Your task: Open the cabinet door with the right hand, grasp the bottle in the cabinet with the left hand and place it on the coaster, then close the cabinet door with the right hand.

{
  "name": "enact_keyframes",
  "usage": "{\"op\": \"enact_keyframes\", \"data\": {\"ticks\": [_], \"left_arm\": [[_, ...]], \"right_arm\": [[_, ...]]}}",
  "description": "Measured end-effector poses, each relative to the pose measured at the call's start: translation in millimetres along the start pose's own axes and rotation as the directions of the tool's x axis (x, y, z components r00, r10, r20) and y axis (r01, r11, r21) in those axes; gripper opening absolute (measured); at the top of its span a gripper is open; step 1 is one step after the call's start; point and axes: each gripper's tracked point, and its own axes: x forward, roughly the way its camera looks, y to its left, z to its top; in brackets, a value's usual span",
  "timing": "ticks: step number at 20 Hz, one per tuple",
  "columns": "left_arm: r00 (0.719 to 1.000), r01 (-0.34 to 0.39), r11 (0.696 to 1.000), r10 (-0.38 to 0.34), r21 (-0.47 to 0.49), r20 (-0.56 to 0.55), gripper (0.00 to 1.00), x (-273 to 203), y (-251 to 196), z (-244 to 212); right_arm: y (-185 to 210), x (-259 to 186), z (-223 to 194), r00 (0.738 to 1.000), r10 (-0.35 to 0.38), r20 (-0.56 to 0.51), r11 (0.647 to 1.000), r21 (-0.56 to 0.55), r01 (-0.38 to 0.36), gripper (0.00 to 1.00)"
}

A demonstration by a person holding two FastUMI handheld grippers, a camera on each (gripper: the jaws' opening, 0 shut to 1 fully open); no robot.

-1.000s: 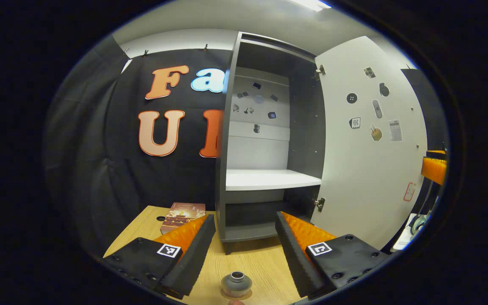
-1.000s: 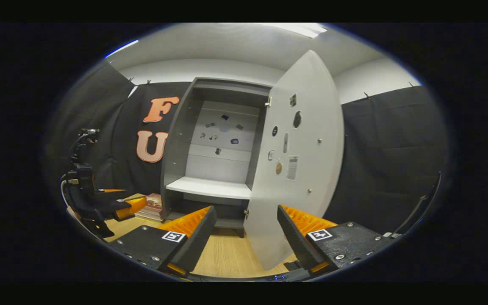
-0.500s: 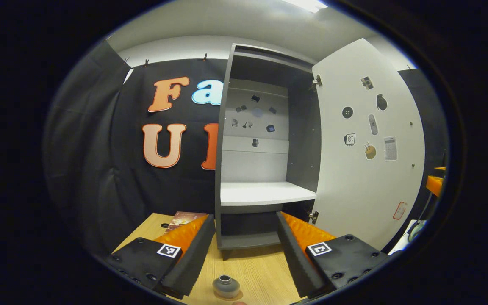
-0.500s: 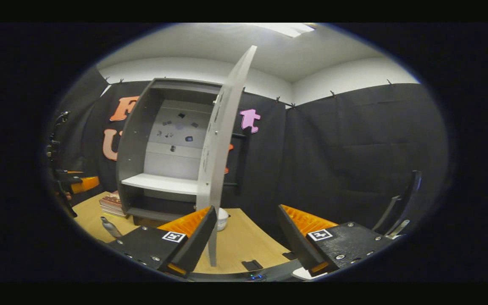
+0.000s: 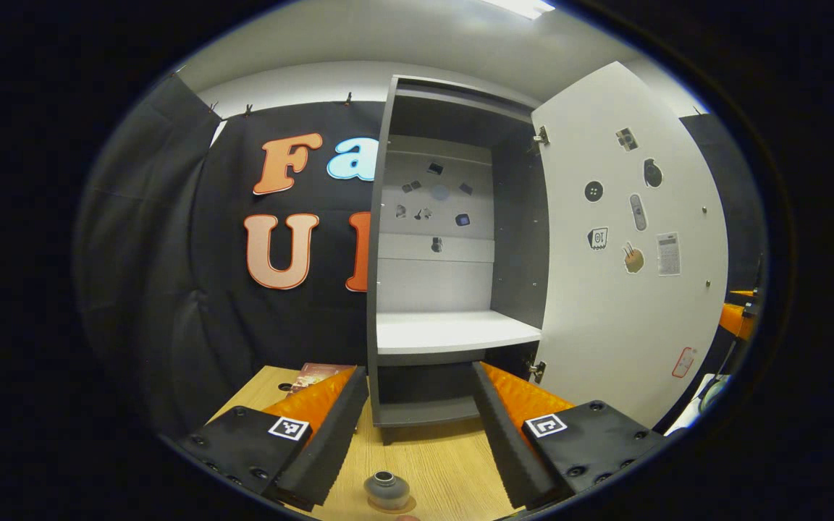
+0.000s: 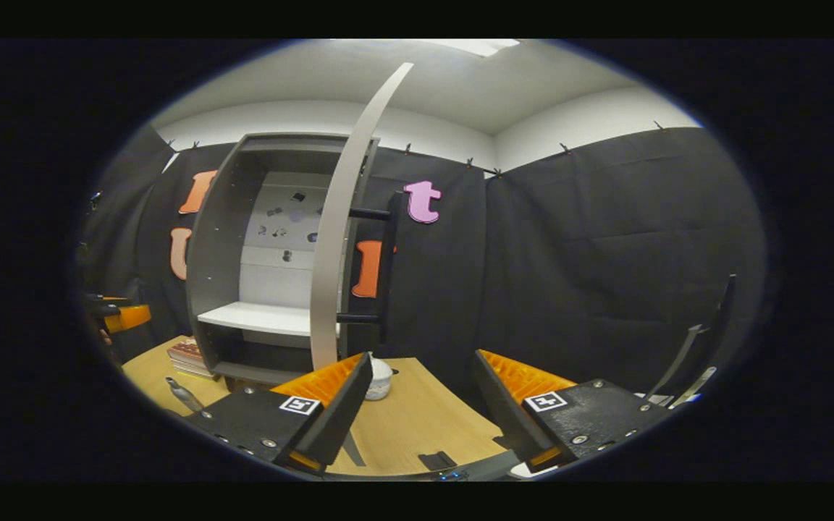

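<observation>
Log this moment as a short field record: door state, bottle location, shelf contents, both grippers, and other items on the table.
door: cabinet door open, seen edge-on in the right gripper view
bottle: bottle stands on the wooden table, ahead of the left gripper; coaster hard to make out
shelf: white shelf bare
left gripper: open, holding nothing
right gripper: right gripper open, off the door handle
other: books beside the cabinet; small white jar

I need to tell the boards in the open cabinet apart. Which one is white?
The upper shelf is white. The bottom board beneath it is dark grey, the same shade as the cabinet side walls.
</observation>
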Motion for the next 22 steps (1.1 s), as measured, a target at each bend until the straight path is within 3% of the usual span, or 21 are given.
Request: {"op": "enact_keyframes", "data": {"ticks": [6, 13, 14, 15, 22], "left_arm": [[0.998, -0.058, 0.998, 0.057, 0.013, 0.008, 0.93, -9, 25, 3], [0.992, -0.124, 0.992, 0.124, -0.007, -0.009, 0.93, -16, 73, -6], [0.991, -0.132, 0.991, 0.132, -0.011, -0.009, 0.93, -15, 80, -7], [0.991, -0.136, 0.991, 0.136, -0.017, -0.003, 0.93, -14, 88, -5], [0.991, -0.131, 0.991, 0.131, 0.003, -0.017, 0.93, 8, 138, -12]], "right_arm": [[59, -5, 9, 0.988, 0.152, 0.008, 0.985, 0.087, -0.152, 0.85], [150, -1, 20, 0.942, 0.335, 0.009, 0.938, 0.088, -0.334, 0.85], [162, 1, 22, 0.935, 0.355, 0.011, 0.93, 0.096, -0.354, 0.92], [173, 1, 25, 0.929, 0.37, 0.017, 0.924, 0.099, -0.37, 0.78], [253, 20, 34, 0.896, 0.444, 0.018, 0.893, 0.074, -0.444, 0.54]]}}
